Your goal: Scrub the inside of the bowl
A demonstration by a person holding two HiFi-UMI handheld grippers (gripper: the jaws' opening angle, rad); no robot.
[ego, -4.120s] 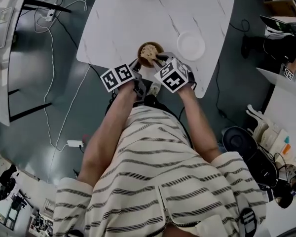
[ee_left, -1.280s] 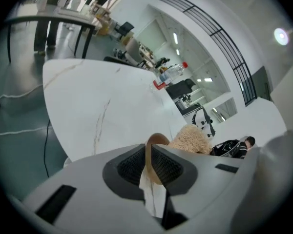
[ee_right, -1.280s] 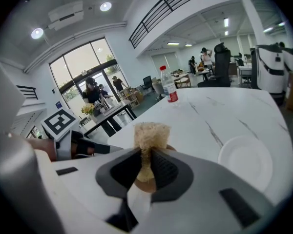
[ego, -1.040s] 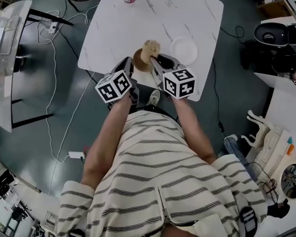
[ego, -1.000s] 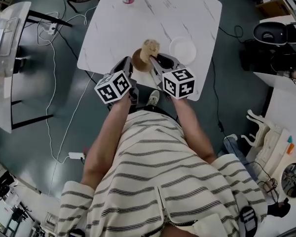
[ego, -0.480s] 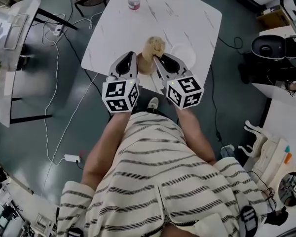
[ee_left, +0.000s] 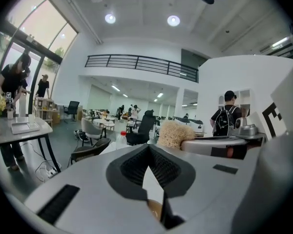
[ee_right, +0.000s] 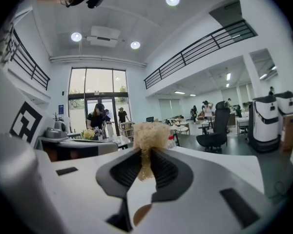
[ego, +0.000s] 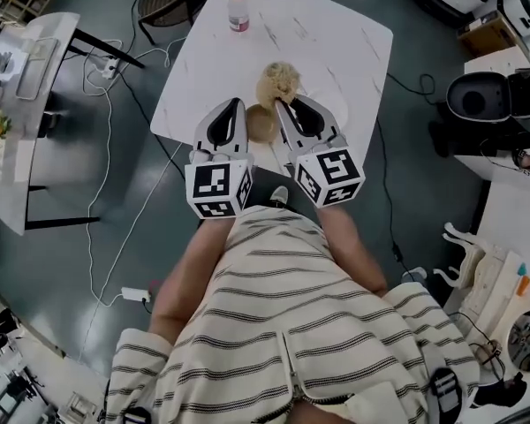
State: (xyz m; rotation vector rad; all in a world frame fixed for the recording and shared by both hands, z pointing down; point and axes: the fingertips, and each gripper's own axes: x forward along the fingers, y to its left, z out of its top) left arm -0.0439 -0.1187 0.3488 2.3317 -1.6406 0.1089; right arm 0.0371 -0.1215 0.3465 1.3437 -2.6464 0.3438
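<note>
The person stands at the near edge of the white marbled tabletop point(ego: 336, 34), a tool raised in each hand. The right hand-held gripper point(ego: 281, 104) is clamped on the scrubber point(ego: 278, 82), a pale, fibrous tuft. In the right gripper view its thin lower part is pinched between the dark ribbed pads point(ee_right: 161, 169), and the bushy head stands up above the jaw tips. That tuft also shows in the left gripper view, off to the right, over the other tool's body.

The left hand-held gripper point(ego: 236, 104) has its jaws brought together. In its own view the pads point(ee_left: 136, 167) meet at the tips with nothing held between them, and only a narrow wedge of tabletop shows lower down.

The brown bowl point(ego: 261, 124) lies between the two tools in the head view, close to the tabletop's near edge and partly covered by them. Each gripper view catches a sliver of brown low in the gap between its jaws, so the bowl is below both and in neither grip. I cannot tell whether the scrubber touches it; from above it sits just beyond the bowl's far rim.

At the far side of the tabletop a clear bottle point(ego: 238, 9) with a red cap stands upright, well apart from the bowl. Cables point(ego: 93, 157) trail over the dark floor to the left.
</note>
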